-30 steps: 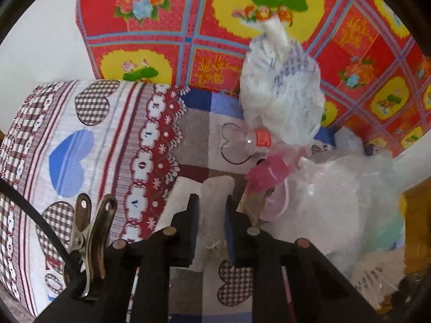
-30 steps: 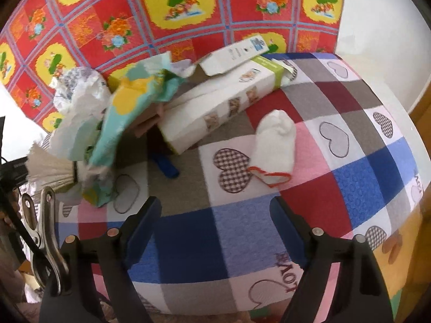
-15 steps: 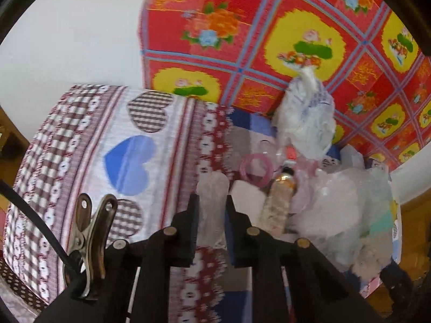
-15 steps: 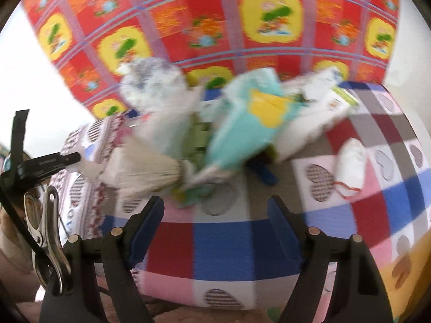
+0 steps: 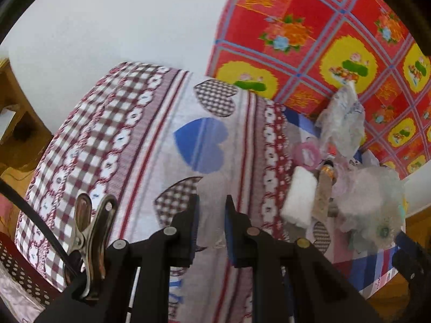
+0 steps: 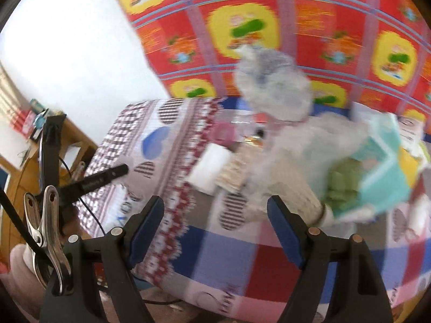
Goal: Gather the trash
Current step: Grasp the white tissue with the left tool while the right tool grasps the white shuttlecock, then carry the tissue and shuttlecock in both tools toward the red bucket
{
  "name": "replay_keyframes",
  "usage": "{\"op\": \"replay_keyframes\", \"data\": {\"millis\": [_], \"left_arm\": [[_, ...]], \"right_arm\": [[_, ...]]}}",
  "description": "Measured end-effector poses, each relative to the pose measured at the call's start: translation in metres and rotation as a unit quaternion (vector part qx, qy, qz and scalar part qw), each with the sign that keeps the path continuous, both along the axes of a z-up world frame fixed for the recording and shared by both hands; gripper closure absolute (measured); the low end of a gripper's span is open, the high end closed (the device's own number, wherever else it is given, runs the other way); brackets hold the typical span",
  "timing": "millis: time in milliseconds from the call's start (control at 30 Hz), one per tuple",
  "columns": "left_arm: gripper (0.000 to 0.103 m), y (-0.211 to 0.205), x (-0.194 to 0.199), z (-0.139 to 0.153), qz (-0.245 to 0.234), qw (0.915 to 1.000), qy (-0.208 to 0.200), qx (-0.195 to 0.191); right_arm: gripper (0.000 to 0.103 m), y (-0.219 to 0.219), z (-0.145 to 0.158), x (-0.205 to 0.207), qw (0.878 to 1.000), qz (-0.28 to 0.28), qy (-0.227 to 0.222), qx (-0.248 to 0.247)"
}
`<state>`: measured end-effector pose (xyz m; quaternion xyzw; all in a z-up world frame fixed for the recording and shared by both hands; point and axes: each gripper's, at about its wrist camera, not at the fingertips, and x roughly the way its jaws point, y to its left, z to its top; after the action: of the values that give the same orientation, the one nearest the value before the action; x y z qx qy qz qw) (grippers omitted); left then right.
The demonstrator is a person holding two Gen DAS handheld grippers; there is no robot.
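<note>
Red flowered cloth [image 5: 317, 35] is hanging behind a bed [image 5: 150, 140] covered in a heart-patterned sheet. Over the sheet's left half, the left gripper [image 5: 211, 228] is pinching a pale, translucent wrapper [image 5: 212, 188] between narrowly set fingers — its upper end is standing limp above the tips. Toward the bed's right edge a trash heap is lying: a crumpled white bag [image 5: 342, 118], a white block [image 5: 299, 199], a small bottle [image 5: 323, 188]. The right gripper [image 6: 215, 220] is hanging wide and holding nothing, in front of the blurred heap [image 6: 291, 150].
</note>
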<state>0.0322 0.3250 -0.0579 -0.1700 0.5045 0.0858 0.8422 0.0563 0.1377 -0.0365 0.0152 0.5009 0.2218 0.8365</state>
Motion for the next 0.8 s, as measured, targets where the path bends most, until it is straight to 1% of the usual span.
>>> {"op": "replay_keyframes", "data": {"millis": [100, 300, 500, 533, 633, 700, 800], "left_arm": [[0.085, 0.012, -0.009, -0.002, 0.007, 1.0, 0.001, -0.004], [0.085, 0.03, -0.024, -0.011, 0.02, 0.9997, 0.008, -0.013], [0.085, 0.04, -0.03, -0.018, 0.027, 0.9993, 0.011, -0.023], [0.085, 0.04, -0.031, -0.018, 0.026, 0.9993, 0.011, -0.023], [0.085, 0.041, -0.032, -0.019, 0.026, 0.9993, 0.011, -0.023], [0.085, 0.041, -0.032, -0.02, 0.027, 0.9993, 0.012, -0.023], [0.085, 0.044, -0.033, -0.021, 0.029, 0.9992, 0.014, -0.023]], "right_arm": [[0.022, 0.022, -0.005, 0.002, 1.0, 0.011, 0.001, -0.001], [0.022, 0.047, -0.02, 0.008, 0.999, 0.031, 0.007, 0.002], [0.022, 0.059, -0.05, 0.027, 0.998, 0.025, 0.051, 0.011], [0.022, 0.06, -0.055, 0.03, 0.998, 0.026, 0.056, 0.02], [0.022, 0.062, -0.069, 0.038, 0.997, 0.017, 0.07, 0.017], [0.022, 0.062, -0.072, 0.04, 0.997, 0.007, 0.071, 0.006], [0.023, 0.056, -0.062, 0.037, 0.999, 0.012, 0.05, -0.007]]}}
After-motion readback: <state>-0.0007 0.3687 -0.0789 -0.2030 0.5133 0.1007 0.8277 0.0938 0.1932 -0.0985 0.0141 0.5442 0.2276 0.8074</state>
